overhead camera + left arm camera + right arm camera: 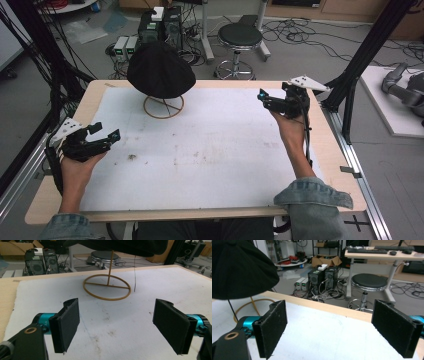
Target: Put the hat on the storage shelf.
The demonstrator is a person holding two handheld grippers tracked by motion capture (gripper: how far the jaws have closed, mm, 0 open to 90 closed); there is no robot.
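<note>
A black hat rests on a thin gold wire stand at the back left of the white mat. In the left gripper view the stand's ring base lies ahead and the hat's brim hangs along the top edge. My left gripper hovers open near the mat's left edge, nothing between its pads. My right gripper is held open at the back right of the mat, apart from the hat, which shows at the upper left of the right gripper view.
The wooden table borders the mat. Behind the table stand a black stool, computer boxes and loose cables on the floor. Black frame posts rise at the right and left of the table.
</note>
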